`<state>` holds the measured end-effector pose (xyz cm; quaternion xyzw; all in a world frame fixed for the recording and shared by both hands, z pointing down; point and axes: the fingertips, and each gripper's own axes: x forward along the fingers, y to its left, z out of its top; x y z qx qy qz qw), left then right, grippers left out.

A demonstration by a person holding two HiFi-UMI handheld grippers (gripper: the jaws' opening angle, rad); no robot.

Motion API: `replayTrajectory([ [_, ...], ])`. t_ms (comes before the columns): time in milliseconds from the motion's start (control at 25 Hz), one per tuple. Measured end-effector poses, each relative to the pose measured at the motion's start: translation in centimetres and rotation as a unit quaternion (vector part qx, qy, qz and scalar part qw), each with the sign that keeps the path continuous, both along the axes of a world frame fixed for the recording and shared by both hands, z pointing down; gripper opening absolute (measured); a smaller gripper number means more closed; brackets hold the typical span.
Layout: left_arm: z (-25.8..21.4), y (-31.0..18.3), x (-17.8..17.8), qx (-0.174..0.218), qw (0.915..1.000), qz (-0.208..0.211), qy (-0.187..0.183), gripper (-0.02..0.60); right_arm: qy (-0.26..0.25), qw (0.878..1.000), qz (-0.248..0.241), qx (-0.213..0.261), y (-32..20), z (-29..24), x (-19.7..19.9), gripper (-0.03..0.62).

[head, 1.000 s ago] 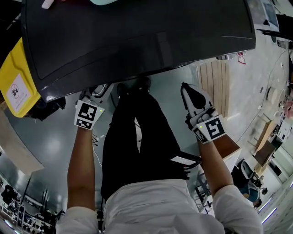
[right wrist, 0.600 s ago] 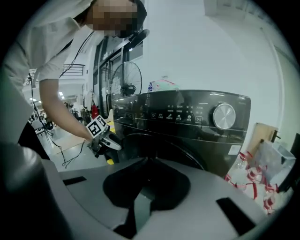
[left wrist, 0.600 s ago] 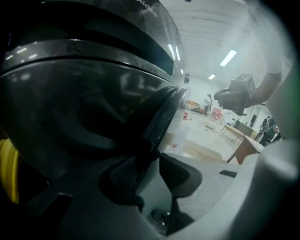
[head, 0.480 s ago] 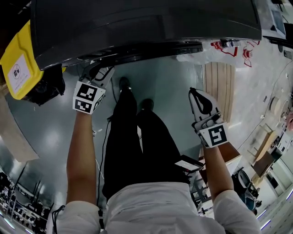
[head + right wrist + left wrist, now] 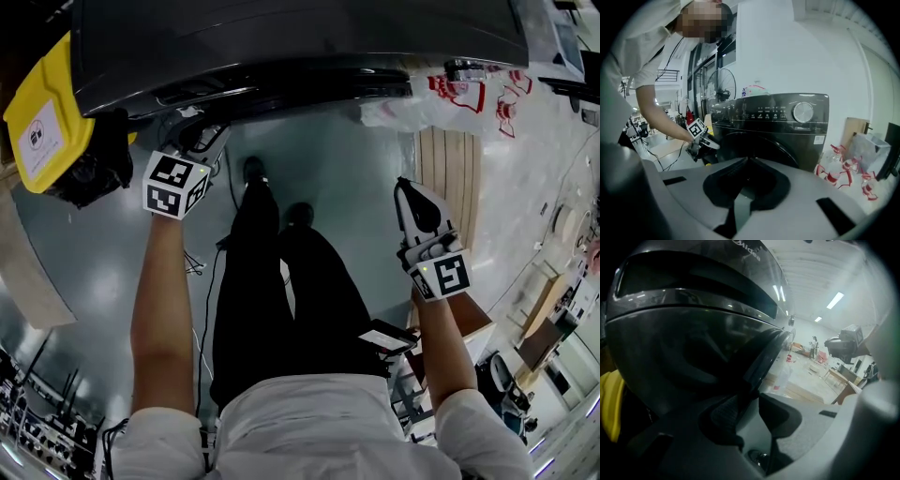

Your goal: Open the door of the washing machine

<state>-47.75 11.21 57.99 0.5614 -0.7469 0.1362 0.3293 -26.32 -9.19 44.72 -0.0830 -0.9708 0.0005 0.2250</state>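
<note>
The dark washing machine [image 5: 281,37] fills the top of the head view, and its round door's rim [image 5: 309,89] juts out below the top edge. My left gripper [image 5: 202,141] reaches under that edge at the door's left side. In the left gripper view the door's edge [image 5: 764,362] runs down between the jaws of the left gripper [image 5: 747,404], which are closing on it. In the right gripper view the left gripper [image 5: 710,144] sits at the door [image 5: 754,143]. My right gripper [image 5: 405,187] hangs over the floor, apart from the machine, shut and empty.
A yellow object [image 5: 37,131] leans at the machine's left. A slatted wooden board [image 5: 445,159] and clear bags with red print [image 5: 469,94] lie to the right. The person's legs [image 5: 281,281] stand in front of the door. Cables [image 5: 192,262] trail on the floor.
The head view has drawn back from the machine, and the door's rim now shows below its top edge. The left gripper stays at the door. The right gripper has drifted right, away from the machine.
</note>
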Motion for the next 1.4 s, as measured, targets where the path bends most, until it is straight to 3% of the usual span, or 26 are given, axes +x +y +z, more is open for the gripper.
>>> replayTrajectory([
  [240,-0.2,0.2,0.2,-0.002,0.9999,-0.010,-0.006,0.118,0.001,1.000,0.001,-0.001,-0.1,0.3,1.4,0.034],
  [720,0.0,-0.4,0.1,-0.011,0.9985,0.040,-0.035,0.115,0.017,1.000,-0.007,-0.001,-0.5,1.1,1.3,0.034],
  [960,0.0,-0.3,0.0,-0.018,0.9975,0.018,-0.066,0.132,0.008,1.000,-0.001,0.012,-0.4,0.6,0.7,0.033],
  [1120,-0.2,-0.3,0.0,-0.016,0.9985,0.024,-0.046,0.129,0.006,1.000,0.012,0.016,-0.6,0.8,0.5,0.034],
  [1400,-0.1,-0.3,0.2,-0.044,0.9970,0.032,-0.055,0.110,0.001,1.000,0.022,0.018,-1.0,1.3,0.4,0.033],
])
